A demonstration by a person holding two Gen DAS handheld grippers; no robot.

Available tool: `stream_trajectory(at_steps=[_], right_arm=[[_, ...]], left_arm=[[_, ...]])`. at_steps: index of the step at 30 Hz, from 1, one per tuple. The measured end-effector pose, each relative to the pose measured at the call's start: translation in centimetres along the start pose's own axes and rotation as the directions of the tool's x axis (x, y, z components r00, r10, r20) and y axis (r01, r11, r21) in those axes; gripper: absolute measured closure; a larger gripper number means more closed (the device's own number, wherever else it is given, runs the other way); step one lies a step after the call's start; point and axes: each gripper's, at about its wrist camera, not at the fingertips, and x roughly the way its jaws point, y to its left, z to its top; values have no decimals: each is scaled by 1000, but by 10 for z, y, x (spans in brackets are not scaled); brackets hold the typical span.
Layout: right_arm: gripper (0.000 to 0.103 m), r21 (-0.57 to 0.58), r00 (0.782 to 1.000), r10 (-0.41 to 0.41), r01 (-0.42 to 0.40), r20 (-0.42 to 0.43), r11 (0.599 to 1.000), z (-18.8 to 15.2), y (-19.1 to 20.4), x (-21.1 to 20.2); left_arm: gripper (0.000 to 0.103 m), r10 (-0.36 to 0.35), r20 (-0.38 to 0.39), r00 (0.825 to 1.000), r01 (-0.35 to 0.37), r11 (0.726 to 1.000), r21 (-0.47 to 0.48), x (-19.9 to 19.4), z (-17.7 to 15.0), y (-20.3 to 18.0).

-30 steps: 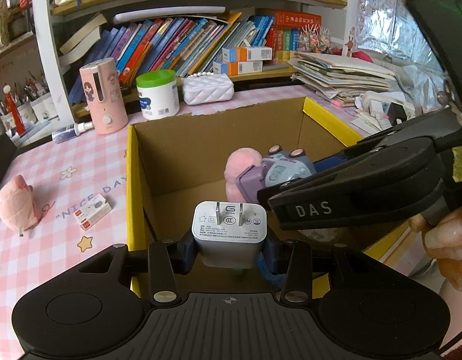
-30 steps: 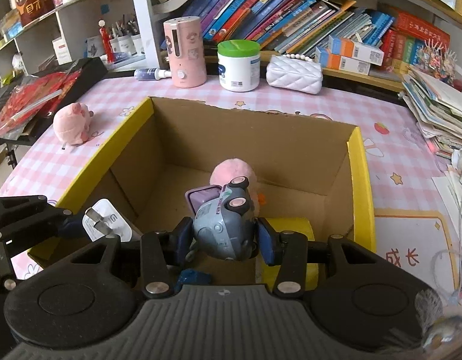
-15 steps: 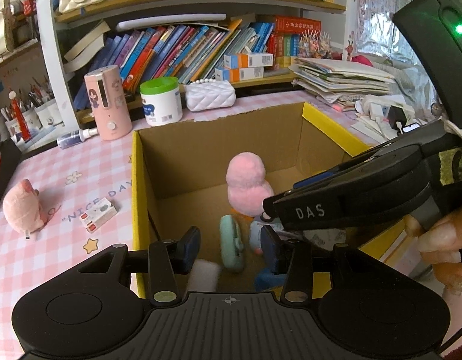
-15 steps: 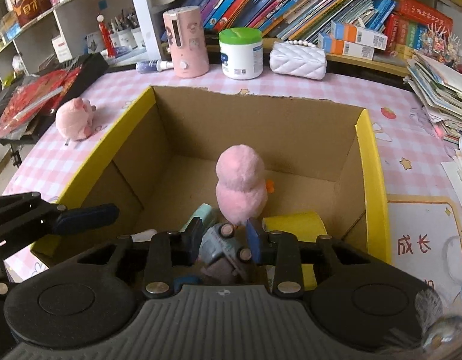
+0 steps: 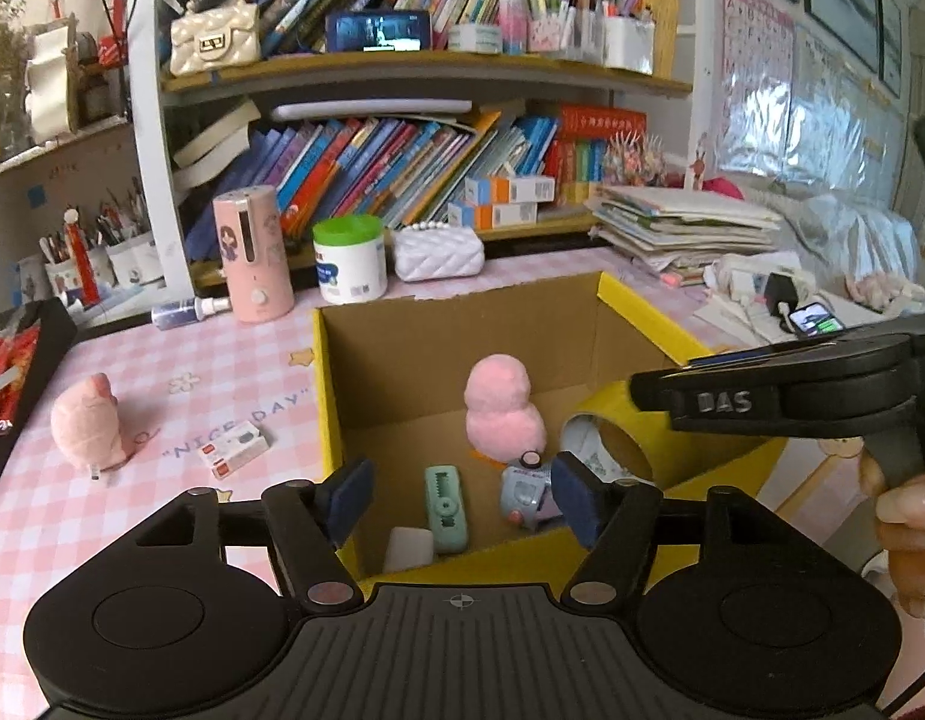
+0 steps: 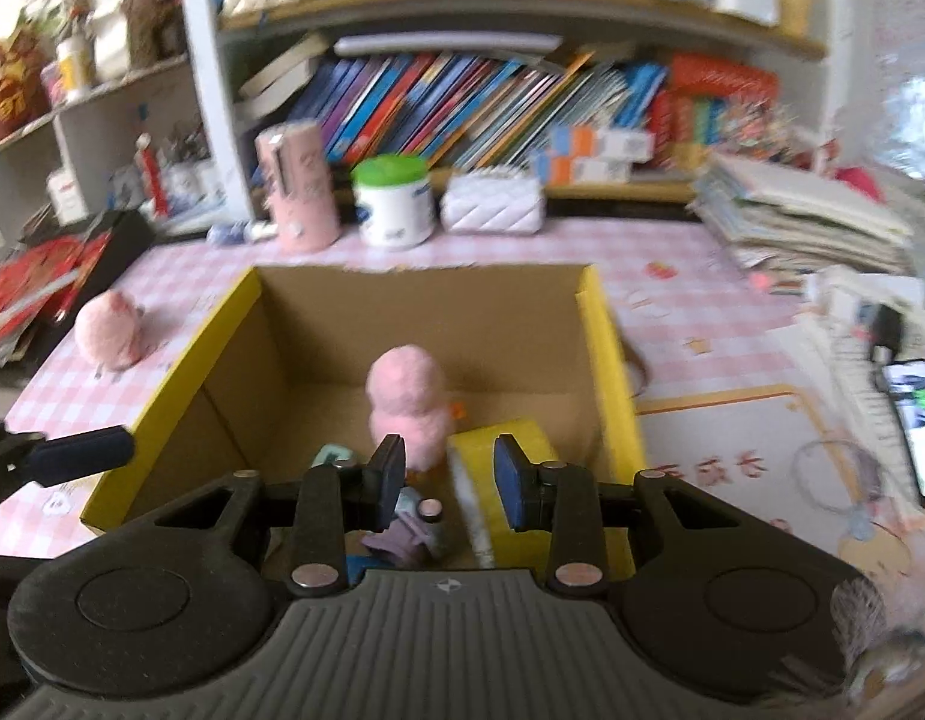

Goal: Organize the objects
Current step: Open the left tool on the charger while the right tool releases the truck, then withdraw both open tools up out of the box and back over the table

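Inside the cardboard box (image 5: pixel 642 312), against its near wall, lie the white charger (image 5: pixel 409 547), a mint-green gadget (image 5: pixel 445 507) and the grey-and-purple toy car (image 5: pixel 525 489). A pink plush (image 5: pixel 501 414) stands upright behind them and a roll of yellow tape (image 5: pixel 612 438) leans to the right.

The left claw (image 5: pixel 462 501) hangs over the near rim. Its jaws have just been opening and stand wide apart with nothing between them. The right claw (image 6: pixel 449 483) is drawn in to a narrow gap and is also empty, with the car just below it.

This reads as the end of a drop-off, with both claws free above the box. Still out on the pink-checked worktop (image 5: pixel 192 360), well to the left of the box, are a second pink plush (image 5: pixel 87 426) and a small white-and-red carton (image 5: pixel 234 447) just right of it. The next move probably calls for the left claw to clear the rim, swing left and come down over one of them.

The plush looks soft and rounded, so it should yield to a wide grip. The carton is flat and lies low, so the pads would need to straddle its narrow sides.
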Motion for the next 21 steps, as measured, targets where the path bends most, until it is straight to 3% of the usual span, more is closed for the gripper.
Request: stream_trajectory(at_steps=[7, 17, 21], right_arm=[[71, 103, 993, -116, 112, 36, 988, -29, -6, -36], [66, 162, 983, -162, 173, -81, 971, -82, 19, -57], [61, 165, 977, -171, 190, -124, 968, -99, 37, -61]], left_arm=[[33, -35, 8, 999, 35, 999, -5, -20, -14, 3], [28, -52, -72, 996, 52, 999, 4, -41, -54, 12], [20, -48, -114, 992, 49, 999, 7, -54, -71, 20]])
